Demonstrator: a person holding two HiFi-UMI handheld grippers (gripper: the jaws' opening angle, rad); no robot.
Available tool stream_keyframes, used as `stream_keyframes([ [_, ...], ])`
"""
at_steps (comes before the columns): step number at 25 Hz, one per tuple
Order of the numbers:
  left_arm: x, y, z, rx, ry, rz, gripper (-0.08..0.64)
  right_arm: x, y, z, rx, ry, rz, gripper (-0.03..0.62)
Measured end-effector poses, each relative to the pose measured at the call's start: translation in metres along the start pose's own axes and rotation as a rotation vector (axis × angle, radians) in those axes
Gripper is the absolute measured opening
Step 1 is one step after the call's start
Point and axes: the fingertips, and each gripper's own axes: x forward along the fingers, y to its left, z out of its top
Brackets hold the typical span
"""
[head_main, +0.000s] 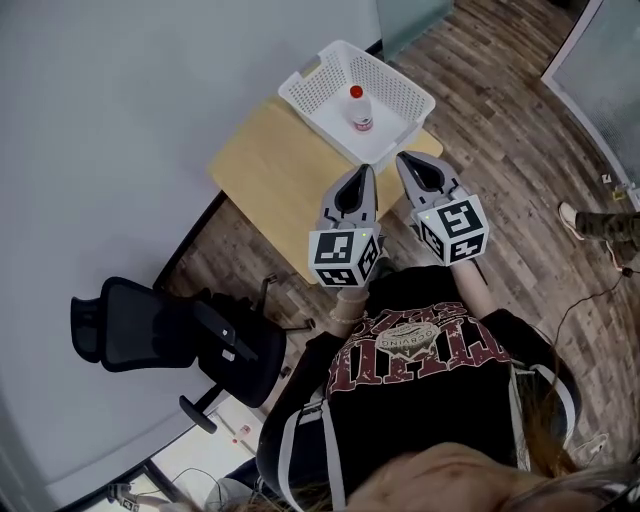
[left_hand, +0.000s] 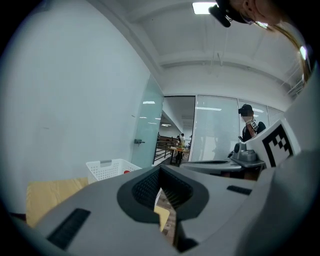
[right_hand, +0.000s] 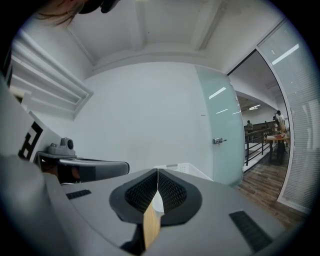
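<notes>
My left gripper (head_main: 365, 170) and right gripper (head_main: 403, 158) hover side by side over the near edge of a small wooden table (head_main: 265, 165). Both are shut and hold nothing. Just beyond their tips stands a white perforated basket (head_main: 320, 122) holding a small clear bottle (head_main: 361, 110) with a red cap. In the left gripper view the shut left gripper (left_hand: 160, 171) points past the basket (left_hand: 110, 169), and the right gripper's body (left_hand: 240, 161) shows at the right. In the right gripper view the right gripper (right_hand: 158, 172) has its pads pressed together, with the basket's rim (right_hand: 182, 167) behind it.
A black office chair (head_main: 150, 335) stands on the wood floor left of the table, by a grey wall. A frosted glass door (right_hand: 220, 130) lies ahead. Another person's shoe and leg (head_main: 595, 222) show at the far right. A person (left_hand: 248, 126) stands behind glass in the distance.
</notes>
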Motion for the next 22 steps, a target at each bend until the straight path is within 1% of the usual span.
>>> stream_keyframes([
  [4, 0.010, 0.021, 0.000, -0.008, 0.013, -0.019, 0.048, 0.022, 0.003, 0.000, 0.006, 0.004, -0.011, 0.018],
  [11, 0.021, 0.046, 0.000, 0.002, 0.030, -0.045, 0.048, 0.049, 0.007, -0.002, 0.018, 0.006, -0.035, 0.018],
  [17, 0.033, 0.060, -0.001, -0.004, 0.042, -0.066, 0.048, 0.065, 0.003, -0.002, 0.022, 0.013, -0.054, 0.018],
  [22, 0.043, 0.060, 0.001, 0.002, 0.045, -0.088, 0.048, 0.065, -0.006, 0.000, 0.022, 0.012, -0.085, 0.018],
])
